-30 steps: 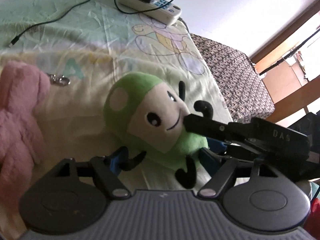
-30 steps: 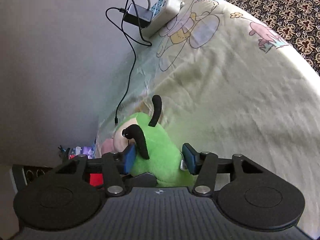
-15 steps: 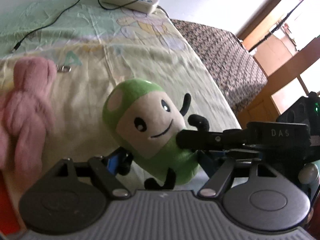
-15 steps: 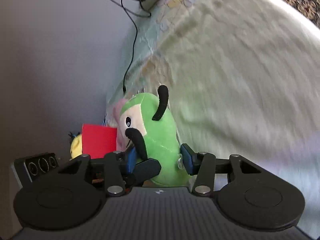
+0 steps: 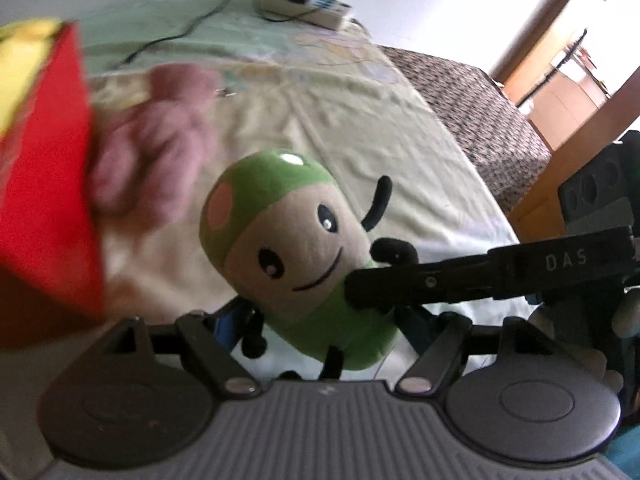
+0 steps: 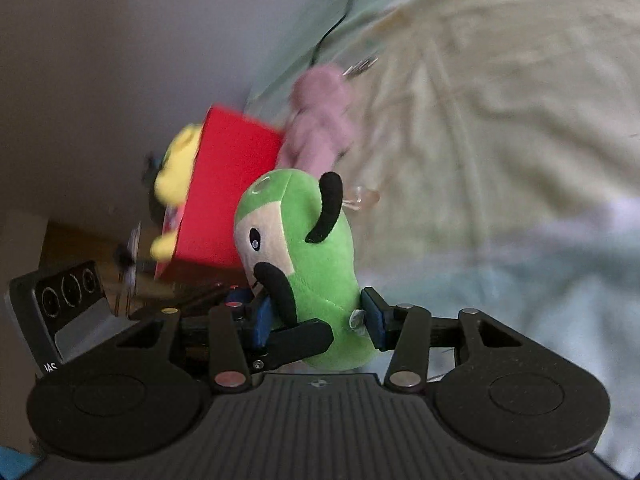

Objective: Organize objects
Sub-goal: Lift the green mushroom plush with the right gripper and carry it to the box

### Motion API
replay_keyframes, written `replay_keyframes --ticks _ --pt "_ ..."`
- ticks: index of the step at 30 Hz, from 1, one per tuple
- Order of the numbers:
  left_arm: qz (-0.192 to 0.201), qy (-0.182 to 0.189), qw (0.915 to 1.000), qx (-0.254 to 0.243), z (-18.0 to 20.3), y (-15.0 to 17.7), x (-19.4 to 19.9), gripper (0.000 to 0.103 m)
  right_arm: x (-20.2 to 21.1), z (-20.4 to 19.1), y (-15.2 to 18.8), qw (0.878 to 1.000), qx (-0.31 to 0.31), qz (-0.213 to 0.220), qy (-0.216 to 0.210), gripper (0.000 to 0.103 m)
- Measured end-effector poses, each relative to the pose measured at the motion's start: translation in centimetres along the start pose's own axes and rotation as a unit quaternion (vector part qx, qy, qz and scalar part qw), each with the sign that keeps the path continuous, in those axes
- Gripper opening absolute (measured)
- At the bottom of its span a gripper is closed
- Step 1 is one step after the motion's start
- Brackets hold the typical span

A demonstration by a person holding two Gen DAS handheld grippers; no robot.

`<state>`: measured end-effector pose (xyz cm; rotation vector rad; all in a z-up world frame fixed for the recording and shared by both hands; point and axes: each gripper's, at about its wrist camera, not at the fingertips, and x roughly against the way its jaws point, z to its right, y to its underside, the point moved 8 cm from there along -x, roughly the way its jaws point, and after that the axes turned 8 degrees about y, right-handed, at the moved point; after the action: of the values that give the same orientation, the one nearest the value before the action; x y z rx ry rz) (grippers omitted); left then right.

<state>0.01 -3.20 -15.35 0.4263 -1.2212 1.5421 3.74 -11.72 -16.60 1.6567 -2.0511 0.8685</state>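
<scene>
Left wrist view is showing, at about nine o'clock, a red box (image 5: 44, 200) blurring across the edge of the picture, with something yellow at its top corner. Just right of it, around ten o'clock, a pink plush toy (image 5: 152, 152) is lying on the pale bed sheet (image 5: 360, 128). At the centre a green plush toy (image 5: 296, 256) with a beige face, black eyes and thin black arms is sitting tilted between the fingers of the left claw (image 5: 320, 328); its lower body is filling the gap, and the jaws, having just been closing, are pinching it by the bottom. Toward twelve o'clock a white power strip (image 5: 308, 4) with a black plug and trailing cable is resting at the far end of the bed. At three o'clock the black finger (image 5: 440, 280) of the other tool is pressing into the toy's side, under its curled black arm.

Right wrist view is showing the red box (image 6: 232, 184) at about ten o'clock, with a yellow toy (image 6: 176, 168) just beyond it. The pink plush toy (image 6: 320, 120) is lying behind, near eleven o'clock. At the centre the green plush toy (image 6: 320, 264) is standing nearly upright, clear of the bed sheet (image 6: 500, 100), and the right claw (image 6: 316, 318) is pinching its lower body between both blue pads. From three to five o'clock the sheet is spreading away, blurred.
</scene>
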Motion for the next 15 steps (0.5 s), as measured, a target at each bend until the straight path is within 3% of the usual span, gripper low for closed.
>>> replay_keyframes --ticks 7,15 --pt "0.025 -0.049 0.9972 0.051 -3.4 4.2 4.9 0.077 -4.1 -5.2 3.0 0.994 0.077 -0.071 -0.030 0.049" --pt "0.061 -0.113 0.9867 0.100 -7.7 8.9 11.5 0.077 -9.2 -12.3 6.2 0.976 0.154 -0.137 -0.071 0.048"
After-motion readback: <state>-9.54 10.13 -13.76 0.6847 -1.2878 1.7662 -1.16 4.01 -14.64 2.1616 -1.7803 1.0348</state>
